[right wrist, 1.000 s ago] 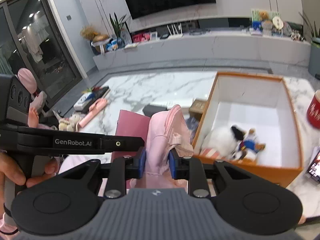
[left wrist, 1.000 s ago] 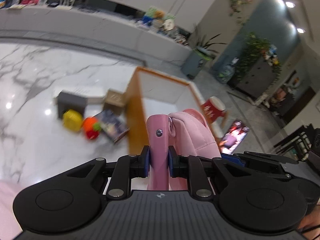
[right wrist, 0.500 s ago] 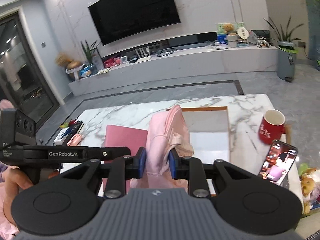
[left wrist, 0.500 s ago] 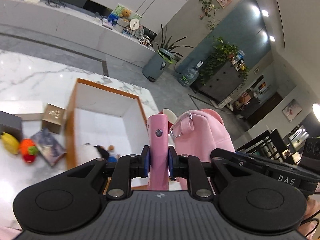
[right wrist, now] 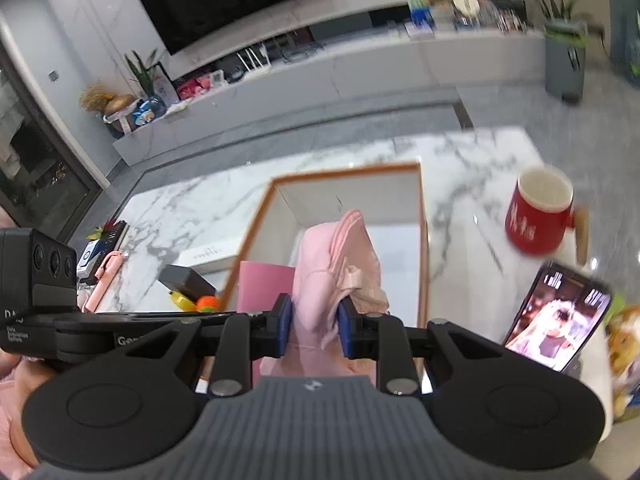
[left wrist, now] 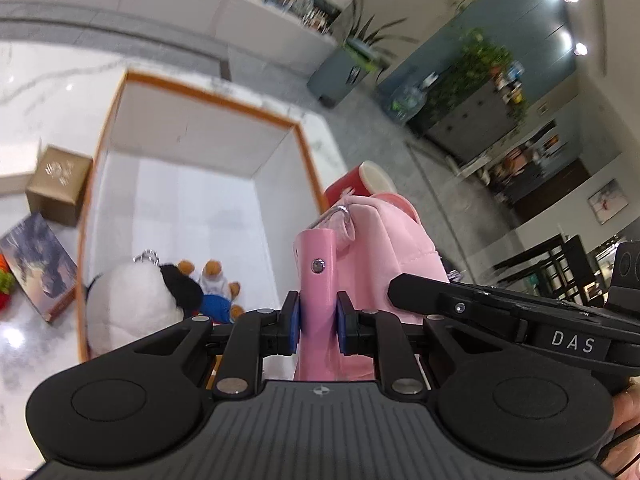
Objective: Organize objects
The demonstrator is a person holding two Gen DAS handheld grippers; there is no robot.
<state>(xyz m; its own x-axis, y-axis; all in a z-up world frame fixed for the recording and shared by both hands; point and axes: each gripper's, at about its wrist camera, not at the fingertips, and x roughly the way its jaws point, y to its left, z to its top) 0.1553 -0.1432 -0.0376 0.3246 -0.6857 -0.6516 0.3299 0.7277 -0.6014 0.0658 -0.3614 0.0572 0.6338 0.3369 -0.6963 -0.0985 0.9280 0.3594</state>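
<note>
A soft, light pink bag (left wrist: 384, 240) is held aloft above the orange-rimmed box (left wrist: 304, 148) — its stiff strap tab clenched in the left gripper (left wrist: 318, 322), its limp fabric pinched by the right gripper (right wrist: 315, 326). Sagging is expected; plush toys (left wrist: 168, 296) lie at the box's near corner.

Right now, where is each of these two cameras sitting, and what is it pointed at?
Left wrist: rides on the left gripper, looking down along its fingers at the pink bag they clamp and the orange box with plush toys; the right gripper's arm crosses on the right.
Right wrist: rides on the right gripper, facing the TV wall; its fingers pinch the bag's fabric; the left gripper shows at left.
Shared: bag, box, red mug.
</note>
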